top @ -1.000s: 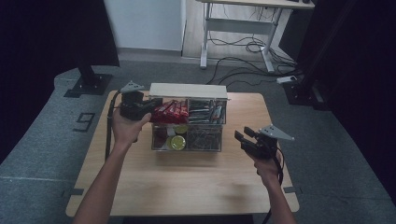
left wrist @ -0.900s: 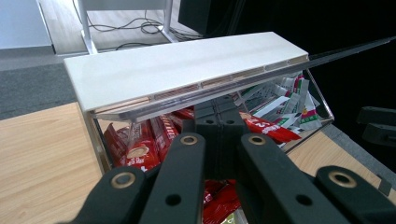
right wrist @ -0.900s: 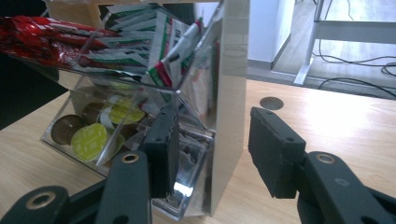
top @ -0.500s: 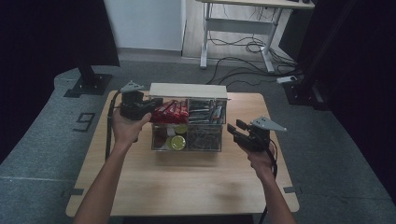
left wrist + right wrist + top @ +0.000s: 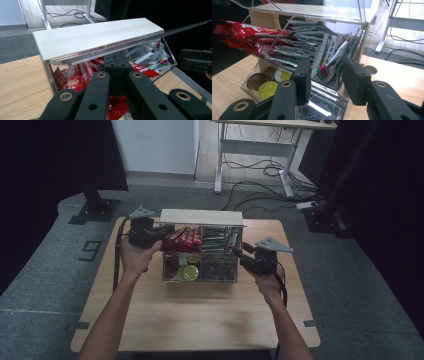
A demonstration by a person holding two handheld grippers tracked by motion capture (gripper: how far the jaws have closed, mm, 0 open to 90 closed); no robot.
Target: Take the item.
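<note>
A clear acrylic organiser [image 5: 200, 280] with a raised white lid [image 5: 201, 217] stands on the wooden table [image 5: 200, 320]. Red packets [image 5: 182, 239] fill its back left compartment, and green-and-white sachets [image 5: 217, 240] fill the back right. Coffee capsules [image 5: 190, 272] lie at the front left. My left gripper [image 5: 159, 234] is shut with its tips at the red packets [image 5: 72, 80], under the lid [image 5: 95, 35]; whether it pinches one I cannot tell. My right gripper [image 5: 324, 67] is open, its jaws on either side of the sachets [image 5: 329, 57] at the organiser's right end.
The front half of the table is bare wood. A white desk frame [image 5: 255, 150] with floor cables [image 5: 270, 170] stands beyond the table. A black stand base [image 5: 95, 210] sits at the back left. Dark curtains hang on both sides.
My right gripper has moved from the open table at the right up to the organiser's right end, onto the sachets. The left gripper has stayed put.
</note>
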